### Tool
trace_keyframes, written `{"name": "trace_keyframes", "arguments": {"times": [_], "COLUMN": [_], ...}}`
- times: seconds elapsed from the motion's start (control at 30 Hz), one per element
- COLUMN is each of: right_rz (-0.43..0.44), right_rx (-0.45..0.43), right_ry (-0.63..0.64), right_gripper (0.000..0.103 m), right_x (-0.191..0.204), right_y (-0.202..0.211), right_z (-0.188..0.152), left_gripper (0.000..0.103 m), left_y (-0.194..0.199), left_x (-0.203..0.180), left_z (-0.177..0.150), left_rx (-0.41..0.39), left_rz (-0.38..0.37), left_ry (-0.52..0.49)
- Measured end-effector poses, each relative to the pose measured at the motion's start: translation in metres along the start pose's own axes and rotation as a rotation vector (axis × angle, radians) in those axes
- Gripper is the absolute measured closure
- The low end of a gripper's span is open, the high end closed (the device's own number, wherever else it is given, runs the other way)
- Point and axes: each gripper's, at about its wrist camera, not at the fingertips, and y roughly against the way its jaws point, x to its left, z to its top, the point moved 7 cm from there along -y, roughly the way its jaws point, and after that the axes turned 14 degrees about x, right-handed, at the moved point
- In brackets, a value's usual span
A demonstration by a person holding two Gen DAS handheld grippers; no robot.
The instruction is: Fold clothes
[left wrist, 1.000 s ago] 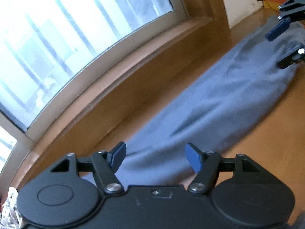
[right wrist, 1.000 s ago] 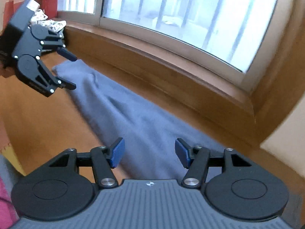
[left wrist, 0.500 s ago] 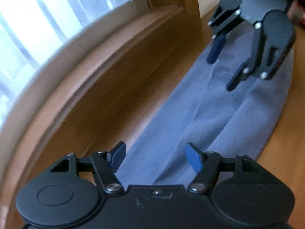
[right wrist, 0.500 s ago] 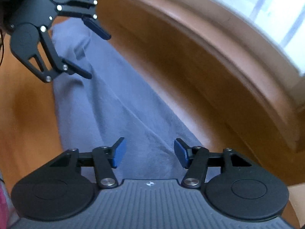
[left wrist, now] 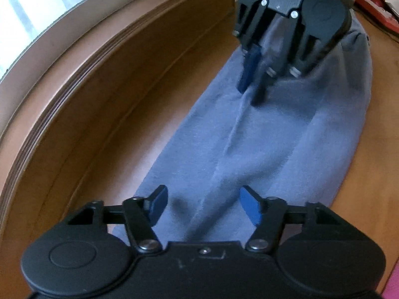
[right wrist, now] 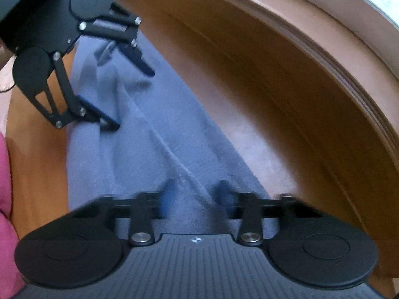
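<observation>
Blue-grey garment (left wrist: 261, 149) lies flat lengthwise on wooden surface (left wrist: 139, 129), beside the window sill (left wrist: 74, 57). Left gripper (left wrist: 203, 206) at its near end, jaws apart and closing over the fabric. Right gripper (right wrist: 197, 199) at the other end, jaws closing (blurred), a fabric crease between them.

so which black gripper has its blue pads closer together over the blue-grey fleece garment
The right gripper: jaws closing, nearly together on a ridge of the blue-grey fleece garment. The left gripper, also closing, stands wide apart.
</observation>
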Motion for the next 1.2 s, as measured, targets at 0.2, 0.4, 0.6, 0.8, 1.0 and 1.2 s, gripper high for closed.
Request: {"name": "trace_keyframes", "arguments": {"times": [0.2,0.4,0.6,0.8,1.0,1.2], "right_rz": [-0.052,-0.064,-0.107,-0.143,-0.186,-0.273], "right_rx": [-0.065,-0.214,-0.345,-0.414,-0.347,-0.27], "right_ry": [0.068,0.027,-0.025,-0.129,-0.203,-0.249], "right_gripper": [0.101,0.101,0.101,0.101,0.101,0.071], "right_x": [0.021,0.03,0.024,0.004,-0.023,-0.029], "right_y": [0.014,0.059,0.093,0.079,0.026,0.004], "right_z": [-0.01,-0.023,-0.033,-0.029,-0.017,-0.012], "left_gripper": [0.049,0.046,0.078,0.078,0.077,0.066], "left_y": [0.008,0.011,0.032,0.029,0.014,0.029], "left_x": [-0.009,-0.002,0.008,0.044,0.059,0.057], "left_z": [-0.005,-0.005,0.004,0.005,-0.005,-0.037], "left_rx": [-0.019,-0.022,-0.083,-0.028,0.016,0.019], "left_rz": [0.039,0.001,-0.08,0.064,0.093,0.123], "left_ry": [-0.042,-0.03,0.053,0.231,0.344,0.449]}}
